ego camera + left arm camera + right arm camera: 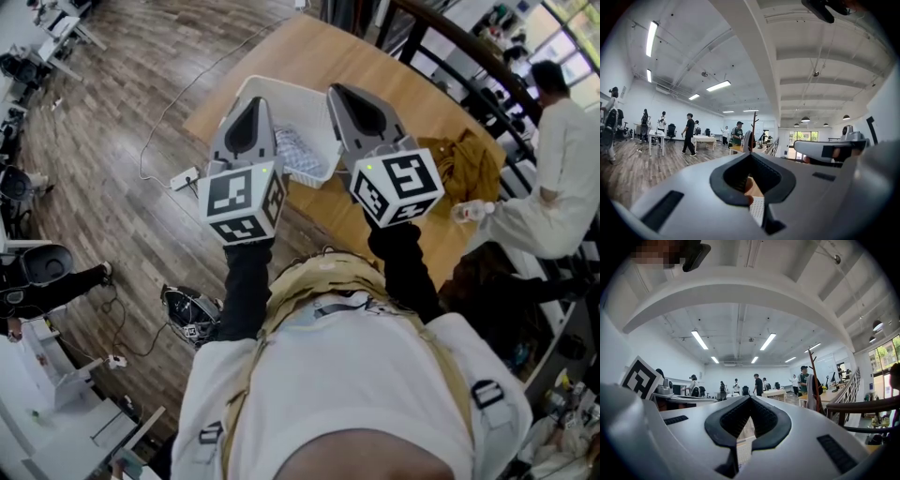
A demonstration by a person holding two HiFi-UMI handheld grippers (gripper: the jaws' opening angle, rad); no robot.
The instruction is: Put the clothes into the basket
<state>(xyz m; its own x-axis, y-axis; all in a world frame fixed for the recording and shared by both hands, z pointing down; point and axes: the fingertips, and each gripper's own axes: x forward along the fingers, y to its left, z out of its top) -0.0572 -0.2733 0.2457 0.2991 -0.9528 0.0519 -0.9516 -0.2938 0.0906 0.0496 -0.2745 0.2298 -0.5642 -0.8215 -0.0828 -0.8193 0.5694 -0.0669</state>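
**Brown garment lies to the right of the basket, nearer my right gripper**

The basket (281, 90) stands on the wooden table (309, 47) straight ahead of me, with a checked cloth (298, 155) already in it. The brown garment (469, 167) is a crumpled heap on the table to the basket's right, apart from it, with no clear long axis. My right gripper (352, 98) is the nearer one, so I judge the reach is its job: right and down. My left gripper (251, 117) hangs over the basket's left side. Both are raised with jaws together, holding and touching nothing.
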